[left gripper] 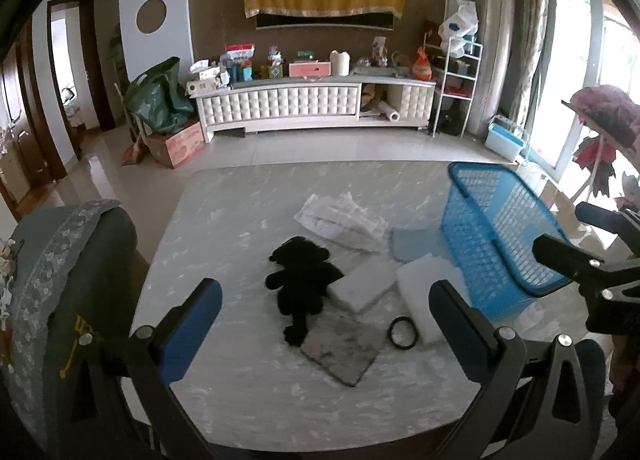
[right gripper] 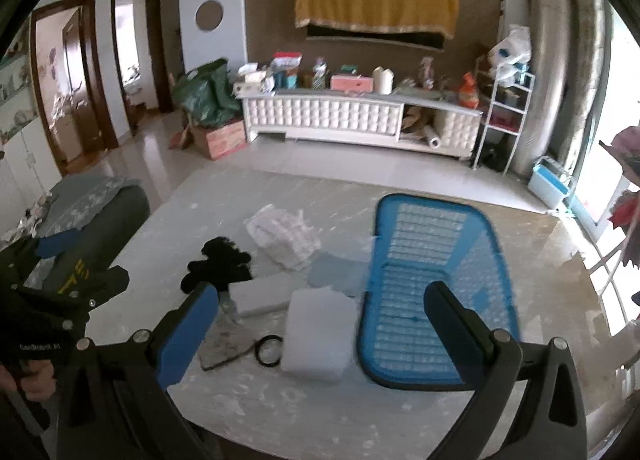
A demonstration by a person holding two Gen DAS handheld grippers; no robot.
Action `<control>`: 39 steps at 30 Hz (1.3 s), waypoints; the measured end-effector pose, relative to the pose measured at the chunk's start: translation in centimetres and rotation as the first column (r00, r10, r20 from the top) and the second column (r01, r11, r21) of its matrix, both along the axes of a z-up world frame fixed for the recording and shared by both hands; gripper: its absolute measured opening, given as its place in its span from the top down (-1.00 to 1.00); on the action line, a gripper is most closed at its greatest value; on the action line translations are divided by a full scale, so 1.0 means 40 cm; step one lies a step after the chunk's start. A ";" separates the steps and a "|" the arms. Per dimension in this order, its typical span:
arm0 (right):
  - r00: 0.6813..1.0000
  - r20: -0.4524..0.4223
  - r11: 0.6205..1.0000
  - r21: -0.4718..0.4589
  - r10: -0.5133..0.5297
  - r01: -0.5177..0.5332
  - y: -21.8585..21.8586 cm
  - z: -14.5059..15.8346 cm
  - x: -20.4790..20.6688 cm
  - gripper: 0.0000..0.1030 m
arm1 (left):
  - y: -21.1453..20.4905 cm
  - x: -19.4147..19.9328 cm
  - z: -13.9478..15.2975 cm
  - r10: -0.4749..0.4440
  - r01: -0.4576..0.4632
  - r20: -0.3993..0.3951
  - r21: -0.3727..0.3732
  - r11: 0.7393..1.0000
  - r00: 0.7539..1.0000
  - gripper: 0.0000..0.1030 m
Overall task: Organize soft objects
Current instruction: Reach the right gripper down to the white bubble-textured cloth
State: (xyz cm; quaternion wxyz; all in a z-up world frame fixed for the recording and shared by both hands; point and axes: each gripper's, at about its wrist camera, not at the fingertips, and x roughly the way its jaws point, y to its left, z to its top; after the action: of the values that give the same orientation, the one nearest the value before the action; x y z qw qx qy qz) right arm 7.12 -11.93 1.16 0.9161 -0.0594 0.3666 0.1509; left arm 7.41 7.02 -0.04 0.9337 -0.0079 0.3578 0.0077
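A marble table (left gripper: 248,388) holds a small pile of soft things. A black plush toy (left gripper: 302,286) lies in the middle. Just right of it are two white foam blocks (left gripper: 362,288). A dark grey cloth (left gripper: 342,350) lies near the toy's feet, with a black ring (left gripper: 403,333) beside it. Farther back sits a crumpled white bag (left gripper: 344,219), and a pale blue cloth (left gripper: 412,244) lies next to it.

On the right stands a blue basket (left gripper: 500,236). The left view shows its side wall from outside. The right view looks down into the basket (right gripper: 436,292) — nothing can be seen inside it.

The left gripper (left gripper: 326,300) hangs above the near part of the table, its blue fingers spread wide and holding nothing. The right gripper (right gripper: 320,300) is spread wide too, with nothing between its fingers, and its right finger is over the basket.

The right view also shows a hand (right gripper: 34,378) on the left gripper's handle — the left view does not. A grey chair back (left gripper: 68,268) stands at the table's left edge.
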 end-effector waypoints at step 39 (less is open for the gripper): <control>0.870 -0.490 0.989 -0.146 -0.052 -0.023 0.175 -0.367 0.270 -0.51 | 0.202 0.227 -0.376 -0.019 -0.041 -0.359 -0.157 0.987 0.933 -1.00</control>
State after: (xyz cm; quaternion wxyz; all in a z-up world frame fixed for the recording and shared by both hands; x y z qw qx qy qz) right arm 17.91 -4.94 -13.53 0.7867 -0.0836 0.5984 0.1269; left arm 16.48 15.09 -15.08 0.8487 -0.0842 0.5219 -0.0147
